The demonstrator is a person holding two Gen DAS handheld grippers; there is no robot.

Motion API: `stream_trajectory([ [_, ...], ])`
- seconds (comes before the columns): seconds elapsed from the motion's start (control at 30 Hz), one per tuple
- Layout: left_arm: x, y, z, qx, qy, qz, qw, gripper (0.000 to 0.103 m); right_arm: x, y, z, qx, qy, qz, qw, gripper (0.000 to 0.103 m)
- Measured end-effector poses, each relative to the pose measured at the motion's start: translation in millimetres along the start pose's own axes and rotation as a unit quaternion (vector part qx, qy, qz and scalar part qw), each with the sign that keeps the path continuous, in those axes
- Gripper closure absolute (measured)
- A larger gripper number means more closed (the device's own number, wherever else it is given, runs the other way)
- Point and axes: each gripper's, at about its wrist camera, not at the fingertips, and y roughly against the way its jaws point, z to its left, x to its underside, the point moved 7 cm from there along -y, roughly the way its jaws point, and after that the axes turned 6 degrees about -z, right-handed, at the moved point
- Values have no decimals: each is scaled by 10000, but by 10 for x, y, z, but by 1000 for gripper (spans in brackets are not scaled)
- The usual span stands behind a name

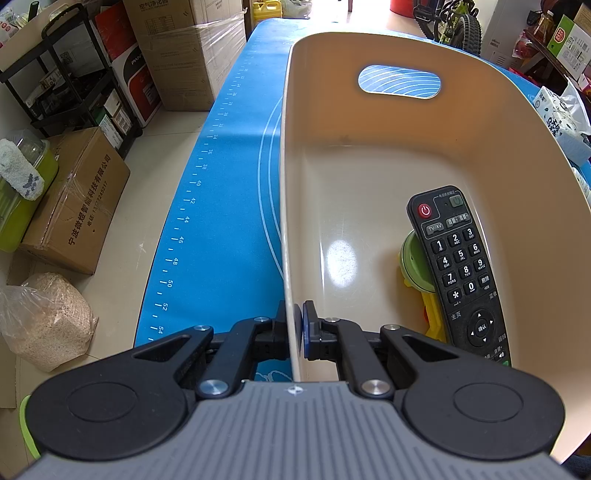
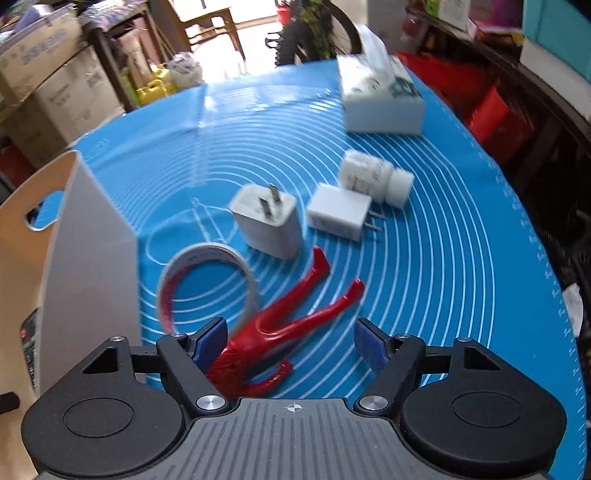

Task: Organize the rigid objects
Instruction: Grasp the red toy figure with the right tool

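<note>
My left gripper (image 1: 298,326) is shut on the near left wall of the beige plastic bin (image 1: 369,177). Inside the bin a black remote control (image 1: 458,269) lies over a green and yellow toy (image 1: 415,266). My right gripper (image 2: 290,341) is open above the blue mat (image 2: 424,266), its fingers standing either side of a red Spider-Man figure (image 2: 280,328) without pressing it. Beyond lie a roll of tape (image 2: 207,284), two white plug adapters (image 2: 266,221) (image 2: 338,212) and a white pill bottle (image 2: 375,177). The bin (image 2: 85,243) shows at the left of the right wrist view.
A tissue box (image 2: 380,99) stands at the far end of the mat. Cardboard boxes (image 1: 77,206), a black shelf (image 1: 70,70) and a bag of grain (image 1: 48,321) sit on the floor left of the table. A bicycle (image 1: 454,22) stands behind.
</note>
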Motion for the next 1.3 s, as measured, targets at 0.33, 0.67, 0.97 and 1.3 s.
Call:
stream_trajectory([
  [0.33,-5,-3,-7,-16,-23,14,10000,93,8,-178,25,-58,-290,-15,9996,26],
  [0.67,-10,-3,-23,-44,-58,13,10000,93,-7,-218,133,155,56,-108,9998,46],
  [0.97,-1,-12,-28,-53,-70,10,10000,93,8,-177,79,-12,-54,-72,10000,61],
  [1.3,5,-14,-33,-58,-72,9,10000,93,-37,-24,47,-108,-78,-269,9996,66],
])
